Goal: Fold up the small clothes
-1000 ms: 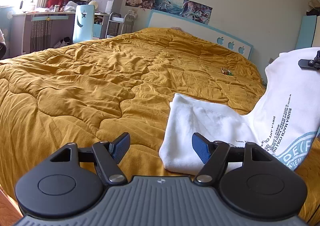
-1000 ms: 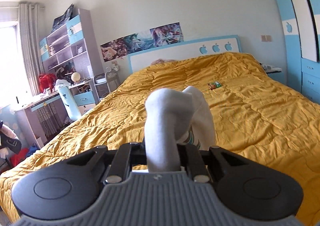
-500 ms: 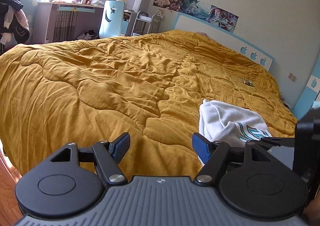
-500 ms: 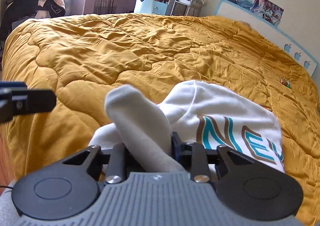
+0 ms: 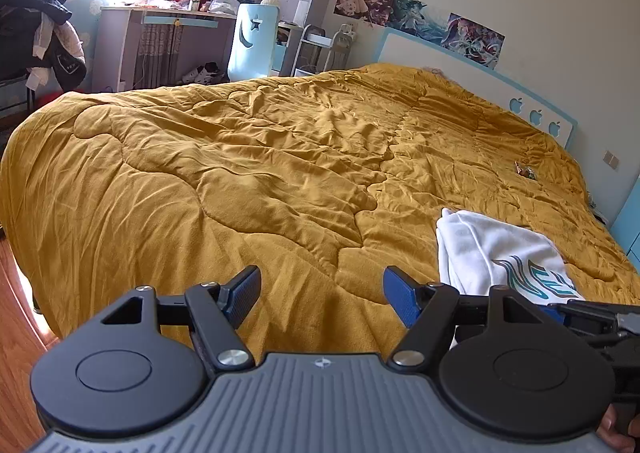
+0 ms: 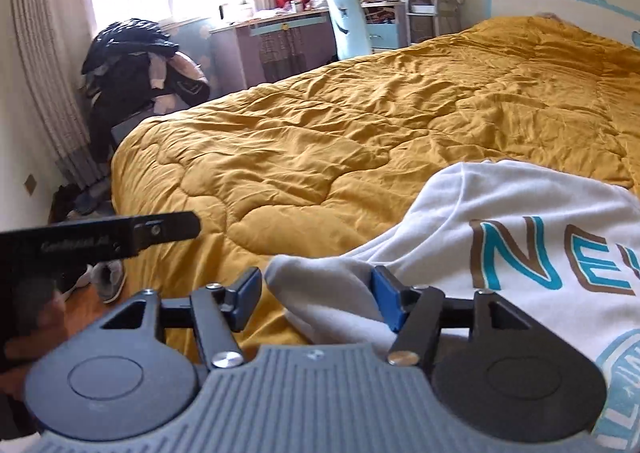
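A: What is nearest the cameras?

B: The right gripper (image 6: pixel 316 299) sits low at the bed's near edge. Its jaws are opening, with a grey-white fold of the white shirt (image 6: pixel 516 237) loose between them, beside the right pad. The left gripper (image 5: pixel 322 293) is spread wide with nothing in it.

A: And beyond?

B: The shirt lies bunched near the mustard quilt's (image 5: pixel 248 181) near right corner, lettering up. Farther off stands the headboard (image 5: pixel 476 87).

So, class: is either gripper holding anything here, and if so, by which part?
Nothing is gripped. The left gripper is open and empty; the right gripper is opening, a fold of the white T-shirt loose between its jaws.
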